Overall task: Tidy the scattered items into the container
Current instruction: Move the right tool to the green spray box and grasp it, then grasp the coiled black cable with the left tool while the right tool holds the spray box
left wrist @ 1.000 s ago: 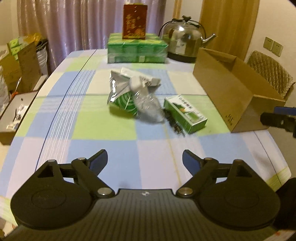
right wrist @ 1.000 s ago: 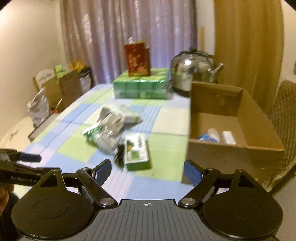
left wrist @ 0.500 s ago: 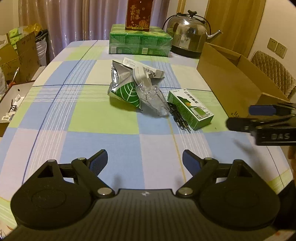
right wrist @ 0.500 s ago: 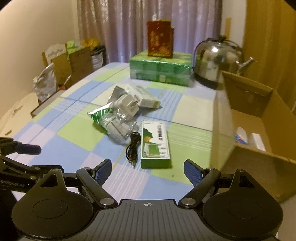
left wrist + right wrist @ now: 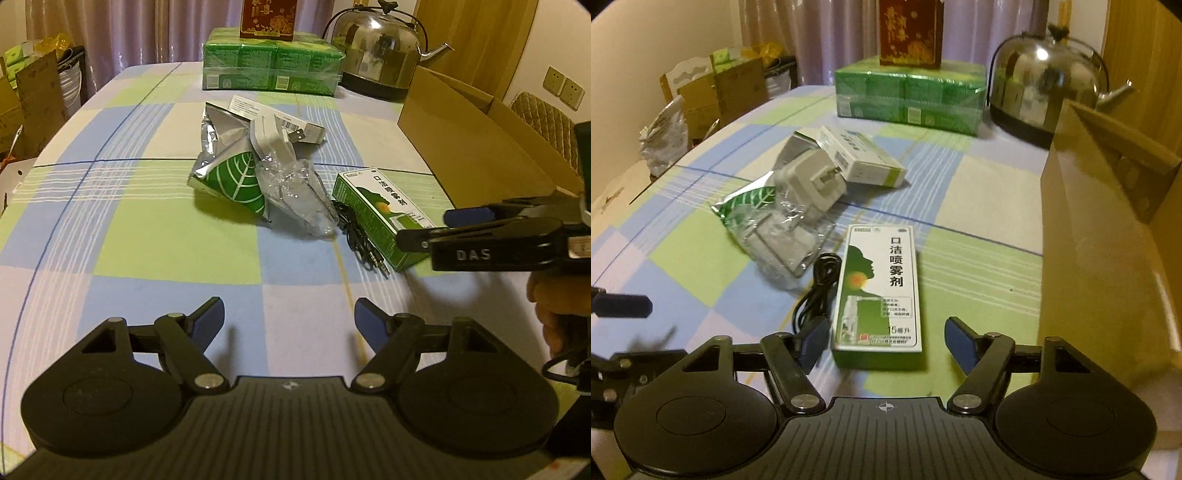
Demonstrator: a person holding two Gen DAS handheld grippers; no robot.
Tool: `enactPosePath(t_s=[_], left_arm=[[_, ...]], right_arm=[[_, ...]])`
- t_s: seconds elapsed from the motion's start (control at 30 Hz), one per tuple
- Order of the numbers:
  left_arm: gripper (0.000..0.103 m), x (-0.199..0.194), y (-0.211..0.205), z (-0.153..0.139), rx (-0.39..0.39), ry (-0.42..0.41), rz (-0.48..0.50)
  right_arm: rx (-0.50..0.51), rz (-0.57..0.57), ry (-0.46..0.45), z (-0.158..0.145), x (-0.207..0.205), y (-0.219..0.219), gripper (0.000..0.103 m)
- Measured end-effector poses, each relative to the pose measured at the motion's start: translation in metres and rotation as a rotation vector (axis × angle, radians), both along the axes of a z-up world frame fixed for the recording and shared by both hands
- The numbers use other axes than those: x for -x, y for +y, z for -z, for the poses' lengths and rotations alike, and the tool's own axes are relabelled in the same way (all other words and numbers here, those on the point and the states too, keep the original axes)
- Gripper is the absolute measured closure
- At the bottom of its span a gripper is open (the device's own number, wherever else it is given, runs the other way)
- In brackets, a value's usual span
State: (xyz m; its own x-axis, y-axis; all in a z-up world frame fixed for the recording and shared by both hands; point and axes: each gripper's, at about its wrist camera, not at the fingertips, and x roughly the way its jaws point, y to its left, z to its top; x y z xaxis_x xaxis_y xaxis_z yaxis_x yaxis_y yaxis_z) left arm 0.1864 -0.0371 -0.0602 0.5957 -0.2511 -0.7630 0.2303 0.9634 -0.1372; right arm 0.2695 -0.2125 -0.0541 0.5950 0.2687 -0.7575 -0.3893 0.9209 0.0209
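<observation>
Cardboard is forming the container, an open box standing at the right edge of the desk, and its inside is being hidden in both views by its near wall, so what lies in it cannot be told. Still scattered on the checked blue, green and white cloth are a green spray box lying flat, a coiled black cable touching its left side, a crumpled clear bag, a silver pouch with a green leaf, a white plug adapter resting on the pile, and a white-and-green carton behind it; how much is tucked under the clear bag is hard to make out. The right gripper is being held low over the near end of the spray box with its jaws spread wide on either side of it, and nothing is being gripped. The left gripper is being held above bare cloth, its jaws likewise wide apart and empty. A hand is being cut off by the right frame edge in the left wrist view. At the far end a wrapped stack of green packs is carrying a red box whose top is being cropped, beside a steel kettle. Curtains, a wall socket and stacked boxes at the left are being seen only dimly.
</observation>
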Motion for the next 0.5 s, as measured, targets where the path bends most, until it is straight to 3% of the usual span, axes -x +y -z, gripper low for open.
enactPosePath(t_s=[0.13, 0.5], left_arm=[[0.029, -0.006, -0.005, 0.005, 0.002, 0.007, 0.006], [0.029, 0.005, 0.006, 0.009, -0.017, 0.023, -0.008]], right_arm=[[0.002, -0.022, 0.022, 0.006, -0.009, 0.0, 0.05], [-0.006, -0.12, 0.065, 0.004, 0.026, 0.003, 0.051]])
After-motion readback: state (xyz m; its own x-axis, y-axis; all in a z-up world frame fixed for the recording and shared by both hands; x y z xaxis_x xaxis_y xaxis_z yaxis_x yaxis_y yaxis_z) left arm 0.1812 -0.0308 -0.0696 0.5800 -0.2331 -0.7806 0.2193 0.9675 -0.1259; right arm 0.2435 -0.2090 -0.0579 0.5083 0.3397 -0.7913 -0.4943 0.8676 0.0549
